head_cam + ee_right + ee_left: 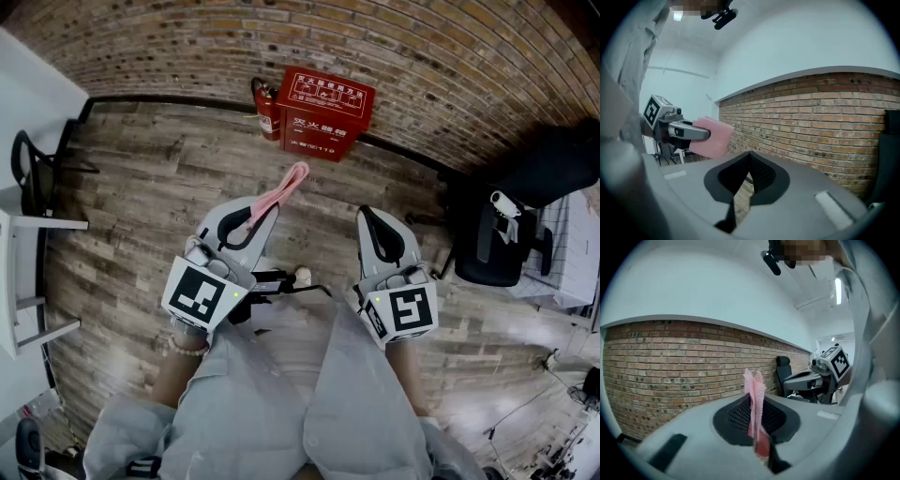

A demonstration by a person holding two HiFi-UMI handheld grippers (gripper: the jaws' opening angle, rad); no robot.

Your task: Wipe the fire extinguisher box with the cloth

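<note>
Room: one brick wall point(187, 47) above a wood-plank floor point(150, 187).

One red fire extinguisher box point(323, 112) stands on the floor against the wall, well ahead of both sets of fingertips. One fire extinguisher point(266, 111) stands just beside the box, on the left gripper's side.

Two grippers are in view, held side by side and apart.

- Left gripper point(255, 217): jaws clamped on one pink cloth point(281, 194). The cloth is pinched between the pads point(736, 416), and its free end projects past the fingertips toward the box (not touching it).
- Right gripper point(368, 220): jaws closed, tips meeting, nothing between the pads point(764, 176) — only a sliver of floor shows through the slot behind the tips.

One black office chair point(492, 253) stands to the outer side of the right gripper's fingers.
</note>
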